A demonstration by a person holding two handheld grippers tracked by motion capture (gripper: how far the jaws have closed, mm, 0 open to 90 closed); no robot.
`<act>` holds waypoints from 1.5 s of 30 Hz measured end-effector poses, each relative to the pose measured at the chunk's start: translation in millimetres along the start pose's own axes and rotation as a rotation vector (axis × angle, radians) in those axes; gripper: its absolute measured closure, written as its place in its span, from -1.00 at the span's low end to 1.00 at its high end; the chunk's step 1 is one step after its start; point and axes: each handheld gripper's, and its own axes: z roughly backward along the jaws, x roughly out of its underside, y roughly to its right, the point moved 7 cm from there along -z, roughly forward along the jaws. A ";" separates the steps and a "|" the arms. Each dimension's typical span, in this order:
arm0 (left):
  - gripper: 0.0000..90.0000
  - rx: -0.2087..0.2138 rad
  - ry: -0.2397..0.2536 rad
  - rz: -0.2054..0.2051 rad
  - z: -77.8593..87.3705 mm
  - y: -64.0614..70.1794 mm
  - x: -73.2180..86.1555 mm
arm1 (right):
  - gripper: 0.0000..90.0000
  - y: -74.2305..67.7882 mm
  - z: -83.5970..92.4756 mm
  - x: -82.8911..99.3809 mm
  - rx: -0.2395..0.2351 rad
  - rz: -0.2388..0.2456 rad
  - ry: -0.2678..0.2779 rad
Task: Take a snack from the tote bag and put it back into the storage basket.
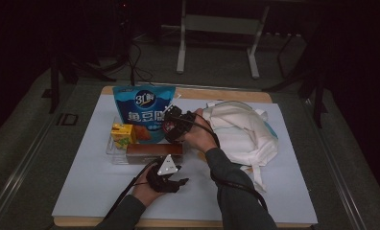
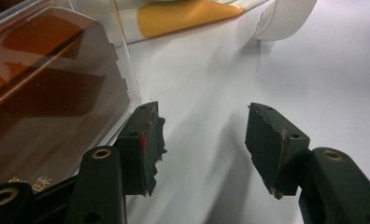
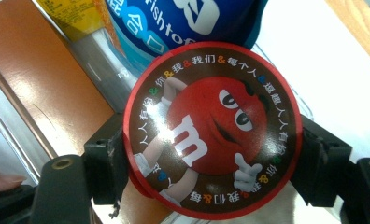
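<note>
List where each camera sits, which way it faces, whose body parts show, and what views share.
High view: above the person's side, looking forward and down on the white table sheet; both forearms, left gripper, right gripper.
Left gripper view: along open jaws, beside the clear plastic bin.
Right gripper view: along jaws clamping the round red candy tin.
Shared: brown rectangular box, blue snack pouch.

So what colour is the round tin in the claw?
Red and brown tin, with a red candy figure on its lid; clearest in the right gripper view.
</note>
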 end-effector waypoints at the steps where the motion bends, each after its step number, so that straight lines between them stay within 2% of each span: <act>1: 0.00 0.001 0.000 0.000 0.0 0.0 0.0 | -0.43 -0.5 -0.5 0.2 -0.003 0.000 -0.003; 9: 0.00 0.001 -0.002 -0.003 0.0 0.0 0.1 | -0.43 -1.6 -3.4 1.5 -0.013 -0.017 -0.014; 16: 0.00 0.003 -0.001 0.002 -0.2 0.3 -0.1 | -0.43 0.5 -6.1 6.5 -0.001 -0.016 -0.040; 27: -0.01 0.004 -0.001 0.002 -0.3 0.4 -0.1 | -0.44 -0.9 -7.7 7.2 -0.013 -0.022 -0.055; 45: -0.01 0.004 -0.002 0.002 -0.4 0.5 0.0 | -0.44 -2.2 -11.4 9.3 -0.014 -0.010 -0.076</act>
